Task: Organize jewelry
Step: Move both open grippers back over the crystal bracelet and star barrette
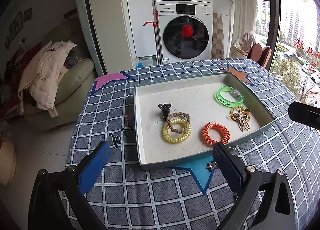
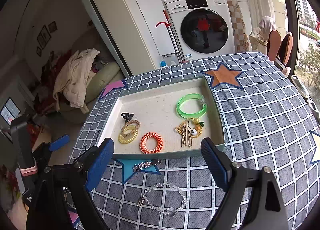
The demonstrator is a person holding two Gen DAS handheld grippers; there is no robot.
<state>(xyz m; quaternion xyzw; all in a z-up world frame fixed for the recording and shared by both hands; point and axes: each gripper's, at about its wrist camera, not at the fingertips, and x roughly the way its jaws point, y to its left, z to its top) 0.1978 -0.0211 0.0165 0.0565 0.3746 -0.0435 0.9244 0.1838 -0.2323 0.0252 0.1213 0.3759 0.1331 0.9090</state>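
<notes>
A shallow grey-green tray point(image 1: 258, 130) point(image 2: 217, 108) on the checked tablecloth holds a green bangle point(image 1: 230, 96) point(image 2: 191, 106), an orange coil tie point(image 1: 216, 135) point(image 2: 151, 142), a yellow coil tie point(image 1: 176, 131) point(image 2: 128, 134) with a braided tie on it, a black claw clip point(image 1: 164, 109) point(image 2: 126, 116) and a yellow charm bundle point(image 1: 241, 117) point(image 2: 189, 131). Outside the tray lie a sparkly star clip point(image 2: 146, 165) point(image 1: 212, 166) and a clear bead bracelet point(image 2: 166, 198). My left gripper point(image 1: 160, 167) and right gripper point(image 2: 158, 167) are open and empty, just in front of the tray.
The round table point(image 2: 260, 122) has coloured star patches. A sofa with clothes point(image 1: 50, 82) stands to the left, a washing machine point(image 1: 186, 34) behind, chairs point(image 2: 280, 48) and a window at right. The left gripper's body point(image 2: 30, 150) shows at the right wrist view's left edge.
</notes>
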